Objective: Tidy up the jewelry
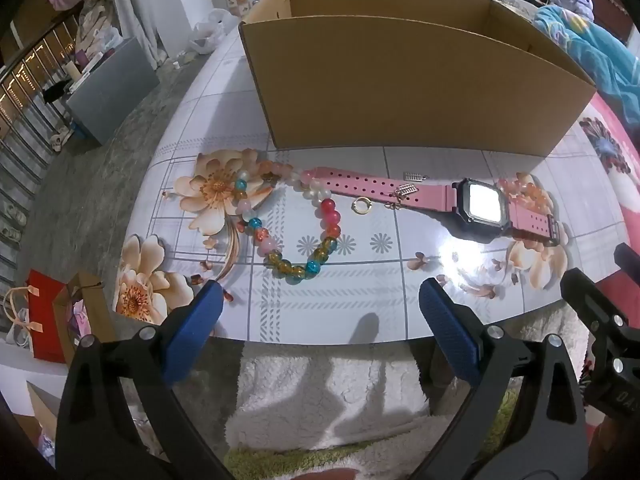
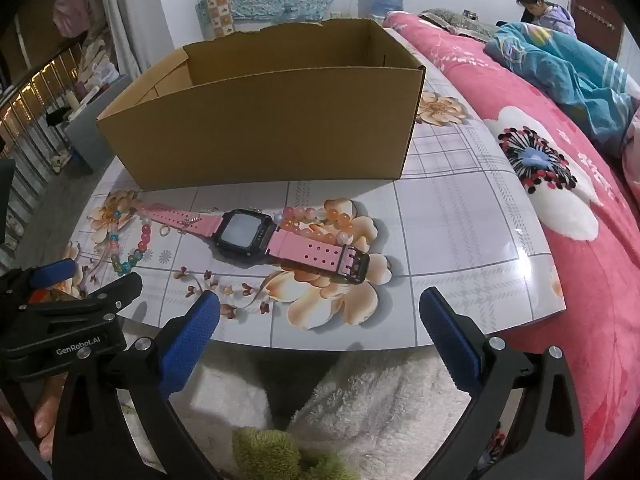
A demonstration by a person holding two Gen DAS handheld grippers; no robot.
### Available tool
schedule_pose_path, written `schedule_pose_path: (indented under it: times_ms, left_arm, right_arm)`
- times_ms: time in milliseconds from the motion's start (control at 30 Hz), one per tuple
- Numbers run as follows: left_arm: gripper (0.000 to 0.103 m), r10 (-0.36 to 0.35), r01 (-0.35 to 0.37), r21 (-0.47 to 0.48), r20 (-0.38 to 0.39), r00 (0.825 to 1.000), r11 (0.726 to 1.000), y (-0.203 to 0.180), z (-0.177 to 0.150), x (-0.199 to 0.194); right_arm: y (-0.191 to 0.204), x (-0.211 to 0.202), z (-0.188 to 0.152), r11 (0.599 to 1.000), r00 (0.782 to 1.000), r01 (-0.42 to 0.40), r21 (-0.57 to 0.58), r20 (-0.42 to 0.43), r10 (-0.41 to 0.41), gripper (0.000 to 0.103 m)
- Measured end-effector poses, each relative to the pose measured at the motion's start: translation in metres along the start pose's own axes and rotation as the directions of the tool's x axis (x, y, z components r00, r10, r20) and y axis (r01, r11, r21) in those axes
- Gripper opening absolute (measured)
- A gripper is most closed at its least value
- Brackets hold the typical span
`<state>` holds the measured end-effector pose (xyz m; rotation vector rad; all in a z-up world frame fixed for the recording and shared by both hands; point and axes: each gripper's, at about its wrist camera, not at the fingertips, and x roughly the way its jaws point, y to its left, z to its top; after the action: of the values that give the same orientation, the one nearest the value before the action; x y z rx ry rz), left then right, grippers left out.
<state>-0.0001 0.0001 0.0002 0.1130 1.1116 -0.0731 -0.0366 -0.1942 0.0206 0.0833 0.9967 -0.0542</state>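
Both the left claw (image 1: 316,300) and the right claw (image 2: 318,312) hang wide open and empty at the bench (image 1: 360,320) near edge. The watch (image 1: 480,206) and bracelet (image 1: 296,236) (touching at the strap) lie near the box (image 1: 400,88).

text: "GenRobot.AI" | on: black body of left gripper (image 2: 68,350) | colour: white | other readable text: none

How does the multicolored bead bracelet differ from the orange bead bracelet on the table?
The multicolored bead bracelet mixes blue, amber, red and white beads; the orange bead bracelet is peach and pink. The multicolored one lies by the pink watch strap's plain end, the orange one partly under the buckle-side strap. Both rest before the cardboard box.
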Motion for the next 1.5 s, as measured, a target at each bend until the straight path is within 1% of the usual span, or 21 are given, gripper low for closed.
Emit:
schedule_pose_path:
  times_ms: [333, 400, 1500]
  left_arm:
    - [0.095, -0.001, 0.001, 0.002, -0.001, 1.0, 1.0, -0.0009, -0.0001, -0.0006]
    - [0.095, 0.001, -0.001, 0.004, -0.002, 1.0, 1.0, -0.007, -0.001, 0.0034]
    - [0.095, 0.0, 0.0, 0.006, -0.002, 1.0, 1.0, -0.0044, 0.0, 0.001]
  right_arm:
    - [0.0003, -0.0007, 0.0001, 1.0, 1.0, 0.001, -0.001, 0.002, -0.001, 0.097]
    - [0.0003, -0.0008, 0.0002, 1.0, 1.0, 0.0, -0.001, 0.002, 0.0, 0.098]
    - [-0.0004, -0.0018, 0.0013, 1.0, 1.0, 0.0, -0.001, 0.005, 0.0, 0.098]
